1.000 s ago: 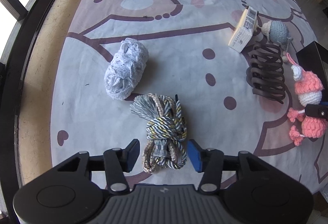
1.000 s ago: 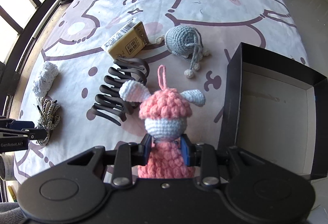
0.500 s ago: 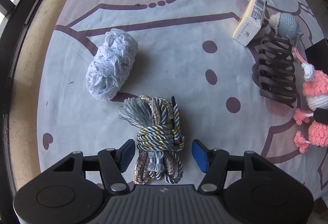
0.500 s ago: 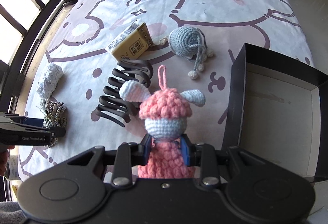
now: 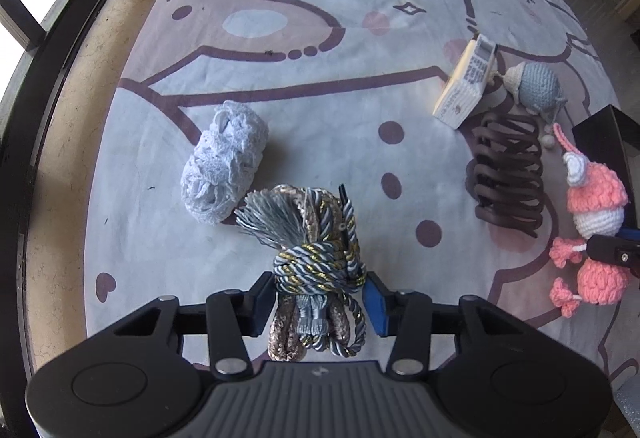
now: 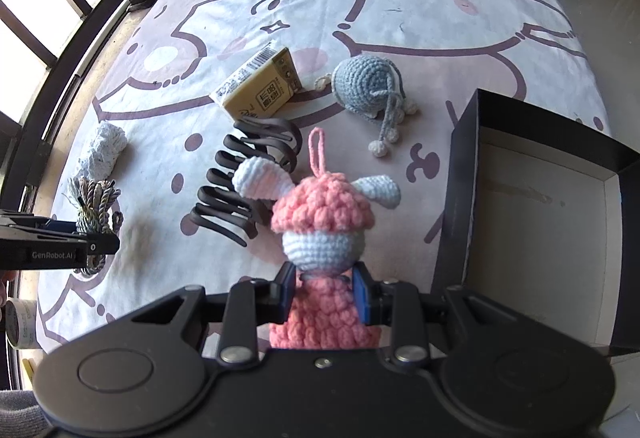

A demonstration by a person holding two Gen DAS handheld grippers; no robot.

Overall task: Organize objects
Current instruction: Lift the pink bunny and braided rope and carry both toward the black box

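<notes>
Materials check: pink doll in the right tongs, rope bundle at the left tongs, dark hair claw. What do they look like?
Pink doll: crocheted yarn, matte; bobbly stitches show. Soft, so it likely compresses in the right tongs.
Rope bundle: twisted cord, grey-blue with shiny gold strands and a fringed tassel; probably synthetic or metallic thread. The left tongs are closed against its sides.
Hair claw: looks like moulded plastic, dark brown, smooth with a slight sheen.

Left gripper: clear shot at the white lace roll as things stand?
Probably not yet. The left gripper is closed around the cord bundle, so it's occupied. The lace roll lies just ahead-left with nothing on it.
</notes>
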